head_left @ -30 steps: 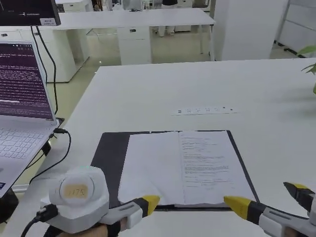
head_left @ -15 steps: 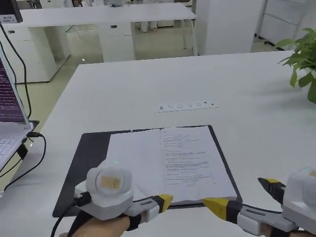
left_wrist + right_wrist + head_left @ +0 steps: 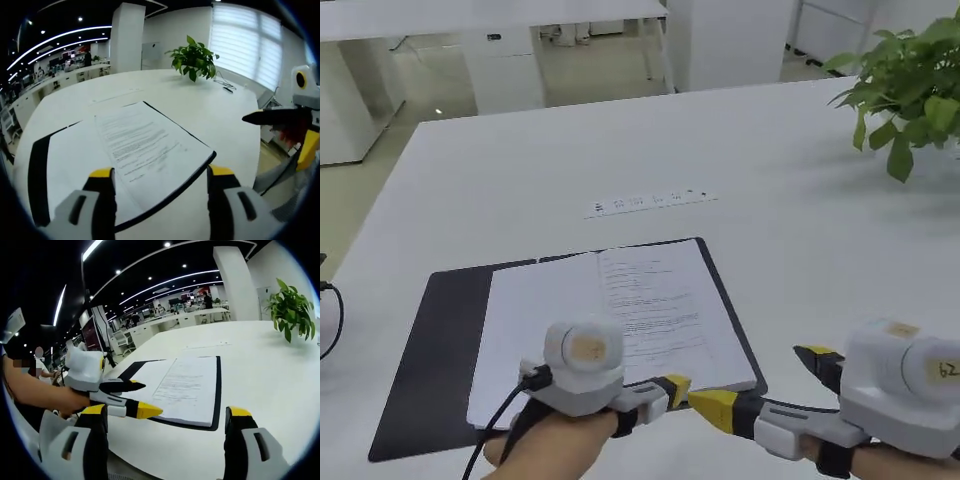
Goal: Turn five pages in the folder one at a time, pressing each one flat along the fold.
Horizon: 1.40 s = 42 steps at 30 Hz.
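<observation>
Both grippers have drawn in toward the folder's near right corner while my headset swung right.

Head view: the folder [image 3: 430, 350] lies open and flat on the table [image 3: 770, 180], with the left gripper [image 3: 665, 390] and right gripper [image 3: 765, 383] just off its near edge.

Left gripper view: jaws apart, empty, framing the printed page [image 3: 145, 145].

Right gripper view: jaws apart, empty.

No page is lifted. I can't tell how many have been turned, and I'd judge there are turns left.

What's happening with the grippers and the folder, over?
Left gripper open, right gripper open, both empty at the near edge. Black folder with white printed pages lies open, flat. Green leafy plant stands apart, far right.
</observation>
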{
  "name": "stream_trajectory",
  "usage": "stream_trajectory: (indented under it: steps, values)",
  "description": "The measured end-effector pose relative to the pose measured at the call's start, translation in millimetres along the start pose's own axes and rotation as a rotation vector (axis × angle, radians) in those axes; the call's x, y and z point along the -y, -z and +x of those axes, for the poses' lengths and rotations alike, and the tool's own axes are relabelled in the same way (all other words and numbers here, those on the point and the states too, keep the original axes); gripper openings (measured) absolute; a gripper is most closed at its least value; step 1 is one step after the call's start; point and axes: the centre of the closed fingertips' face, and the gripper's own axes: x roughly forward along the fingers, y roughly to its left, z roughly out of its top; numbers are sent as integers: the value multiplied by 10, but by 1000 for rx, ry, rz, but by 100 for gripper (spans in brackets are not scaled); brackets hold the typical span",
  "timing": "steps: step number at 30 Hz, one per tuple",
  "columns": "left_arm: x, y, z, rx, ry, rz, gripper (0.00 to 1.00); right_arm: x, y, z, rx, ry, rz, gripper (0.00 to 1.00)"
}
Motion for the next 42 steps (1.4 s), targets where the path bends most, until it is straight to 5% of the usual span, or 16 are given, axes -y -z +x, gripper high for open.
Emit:
stream_trajectory:
  steps: [7,23,28,35,42]
  values:
    - [94,71,276,-21,12,26,73,23,-8,-8,9,5,21,97]
    - [240,26,592,22,22,33,67,32,0,1,29,6,52,97]
    - [205,136,666,3,-5,67,62,42,11,-4,32,15,51,96]
    - [170,163,652,100,3,85,58,81,4,-9,38,25,71,96]
    - [153,150,655,120,9,90,55,60,-92,-17,40,28,17,95]
